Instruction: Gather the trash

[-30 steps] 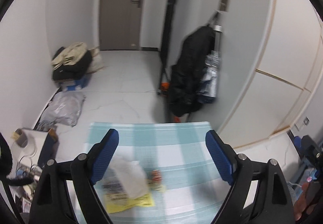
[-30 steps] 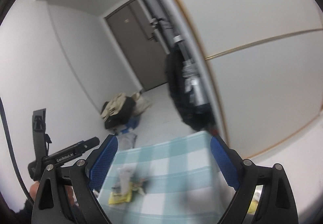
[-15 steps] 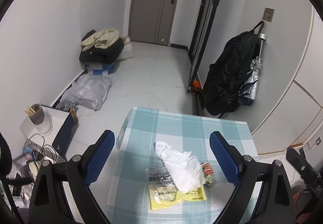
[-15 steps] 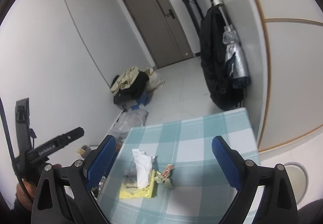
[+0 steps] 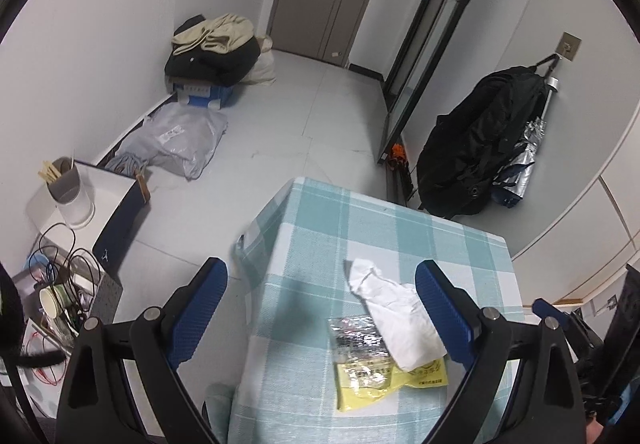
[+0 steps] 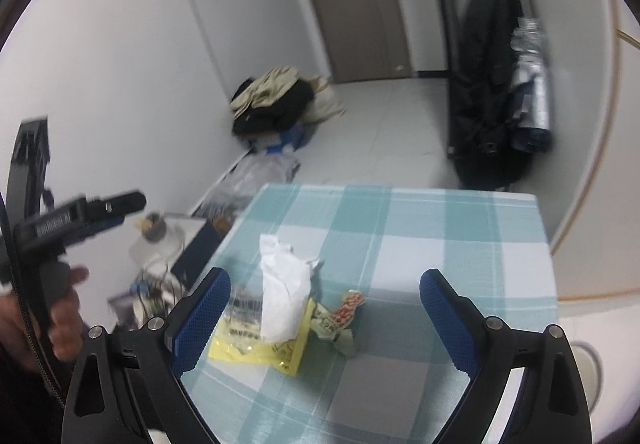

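Observation:
On a table with a teal and white checked cloth lies a small heap of trash. A crumpled white tissue rests on a yellow and clear wrapper. Beside them lies a small red and green crumpled wrapper, hidden in the left wrist view. My left gripper hovers open above the table's left part, the tissue near its right finger. My right gripper is open above the heap, nothing held.
A person's hand holds the left gripper at the table's left. On the floor lie a pile of clothes on a blue box, a grey plastic bag and a white box with a cup. A black bag hangs at the right wall.
Both grippers have tilted down and moved closer to the table, so the trash now sits larger and between the right gripper's fingers. Both stay open.

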{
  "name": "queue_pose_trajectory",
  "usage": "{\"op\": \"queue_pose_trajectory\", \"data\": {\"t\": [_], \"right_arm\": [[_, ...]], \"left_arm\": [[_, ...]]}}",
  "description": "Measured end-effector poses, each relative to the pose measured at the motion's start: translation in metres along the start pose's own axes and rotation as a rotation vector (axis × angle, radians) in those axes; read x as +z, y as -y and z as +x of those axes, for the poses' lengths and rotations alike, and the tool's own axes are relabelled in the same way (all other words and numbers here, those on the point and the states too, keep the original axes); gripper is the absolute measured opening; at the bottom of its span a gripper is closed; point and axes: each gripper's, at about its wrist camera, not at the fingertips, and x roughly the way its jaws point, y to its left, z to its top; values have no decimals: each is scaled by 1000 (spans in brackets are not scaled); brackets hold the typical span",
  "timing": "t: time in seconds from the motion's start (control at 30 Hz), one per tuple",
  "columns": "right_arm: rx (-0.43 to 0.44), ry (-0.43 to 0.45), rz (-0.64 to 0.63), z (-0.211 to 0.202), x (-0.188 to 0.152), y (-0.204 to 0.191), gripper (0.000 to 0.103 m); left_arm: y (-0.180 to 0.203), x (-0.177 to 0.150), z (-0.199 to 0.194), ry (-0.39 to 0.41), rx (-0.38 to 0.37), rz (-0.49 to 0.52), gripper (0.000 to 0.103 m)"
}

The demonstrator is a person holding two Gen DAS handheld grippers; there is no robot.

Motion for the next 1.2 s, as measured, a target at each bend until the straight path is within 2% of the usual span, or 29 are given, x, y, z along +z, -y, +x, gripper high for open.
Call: {"op": "queue_pose_trajectory", "data": {"t": [0.1, 0.23, 0.43, 0.5, 0.6, 0.7, 0.87, 0.9, 0.97, 1.0, 1.03, 1.2], "right_arm": [[23, -72, -161, 21, 2, -14, 96], [11, -152, -382, 48, 4, -34, 96], [101, -324, -626, 100, -12, -61, 96], [85, -371, -691, 117, -20, -67, 95], [64, -408, -694, 133, -24, -69, 94], [81, -423, -659, 142, -24, -67, 83], [101, -454, -575, 148, -23, -59, 43], [106, -451, -556, 148, -22, -56, 37], [100, -447, -524, 148, -18, -52, 18], [102, -450, -499, 148, -16, -49, 13], [105, -447, -474, 147, -13, -47, 10], [117, -389, -451, 124, -2, -47, 10]], "left_arm": [[-8, 2, 1, -9, 9, -14, 93], [-20, 7, 3, -23, 2, -54, 93], [-34, 16, 3, -8, 4, -113, 93], [-38, 17, 4, -9, 10, -125, 93], [-41, 16, 6, -17, 11, -142, 93], [-43, 16, 7, -25, 2, -154, 93], [-45, 17, 8, -27, 0, -155, 93], [-45, 17, 8, -28, 1, -154, 93], [-45, 17, 8, -29, 3, -151, 93], [-45, 17, 9, -30, 6, -150, 93], [-45, 17, 9, -32, 10, -151, 93], [-47, 16, 13, -53, 23, -165, 93]]}}
